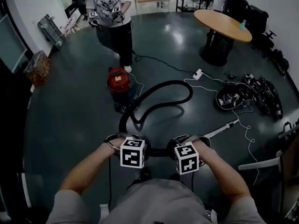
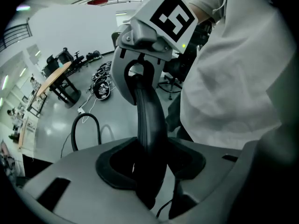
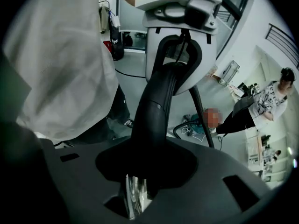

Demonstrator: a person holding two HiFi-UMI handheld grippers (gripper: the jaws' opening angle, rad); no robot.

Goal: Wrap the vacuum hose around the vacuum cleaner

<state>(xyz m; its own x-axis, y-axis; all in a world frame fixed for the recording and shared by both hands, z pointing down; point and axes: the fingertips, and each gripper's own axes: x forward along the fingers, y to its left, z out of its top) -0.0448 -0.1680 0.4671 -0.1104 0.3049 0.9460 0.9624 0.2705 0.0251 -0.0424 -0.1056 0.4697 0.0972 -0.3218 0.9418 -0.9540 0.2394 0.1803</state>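
Observation:
The red vacuum cleaner (image 1: 117, 82) stands on the dark floor ahead of me. Its black hose (image 1: 180, 87) loops out to the right and curves back down to my hands. My left gripper (image 1: 127, 140) and right gripper (image 1: 190, 141) both hold it, side by side and pointing steeply down. In the left gripper view the hose (image 2: 150, 120) runs between the jaws of my left gripper (image 2: 150, 171) and up to the other gripper. In the right gripper view my right gripper (image 3: 147, 171) is shut on the hose (image 3: 154, 106) where it meets a chrome tube (image 3: 133, 195). The metal wand (image 1: 223, 128) sticks out to the right.
A person (image 1: 112, 13) stands just behind the vacuum, holding grippers. A round wooden table (image 1: 223, 24) is at the back right. A pile of cables and gear (image 1: 250, 94) lies at the right, with a white power strip (image 1: 197, 73) and cord. A box (image 1: 37, 66) sits at the left wall.

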